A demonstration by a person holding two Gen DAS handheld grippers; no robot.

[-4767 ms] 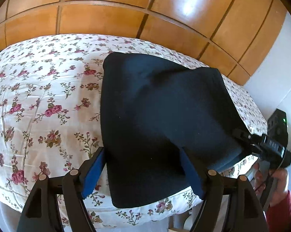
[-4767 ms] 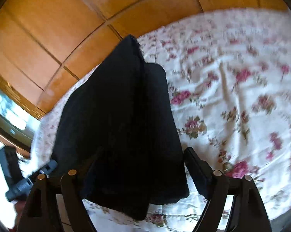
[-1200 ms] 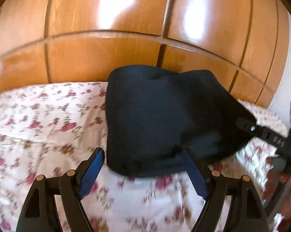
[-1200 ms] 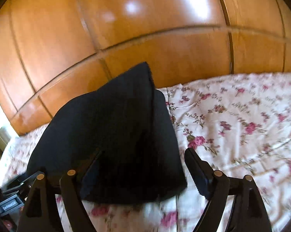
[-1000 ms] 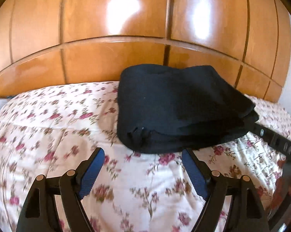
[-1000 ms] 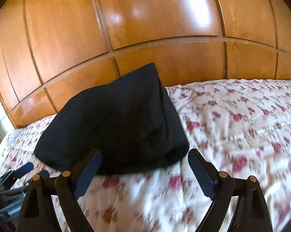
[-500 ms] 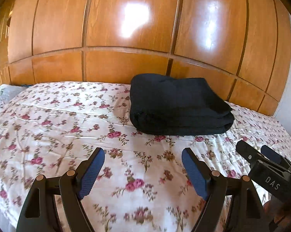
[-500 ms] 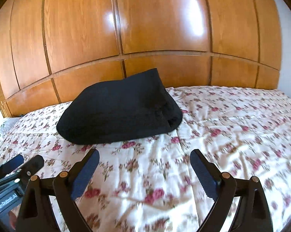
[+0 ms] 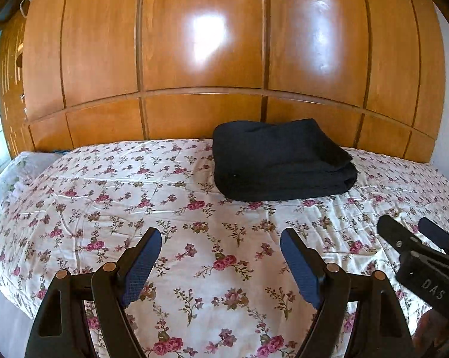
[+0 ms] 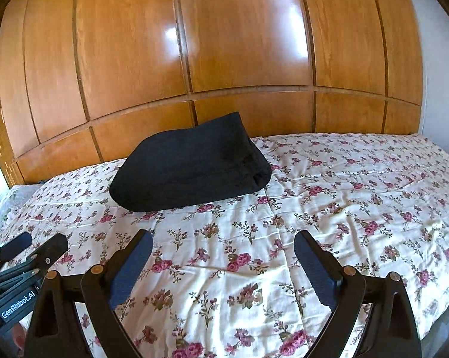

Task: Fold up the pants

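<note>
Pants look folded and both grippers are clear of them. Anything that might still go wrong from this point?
Two small risks, both guesses.
1. The folded pants lie as a thick, rounded bundle with stacked layers showing at one end; it may slump or spring open.
2. The bundle sits by the wooden headboard on a soft floral bedspread. With the left gripper and right gripper both open and empty, any re-approach could rumple the layers.

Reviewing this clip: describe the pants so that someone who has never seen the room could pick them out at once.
Find the glossy wooden panelled wall behind the bed's floral sheet. Against its base, on the far side of the sheet, lies the folded pants bundle. It is the only plain dark thing on the flowered fabric.
</note>
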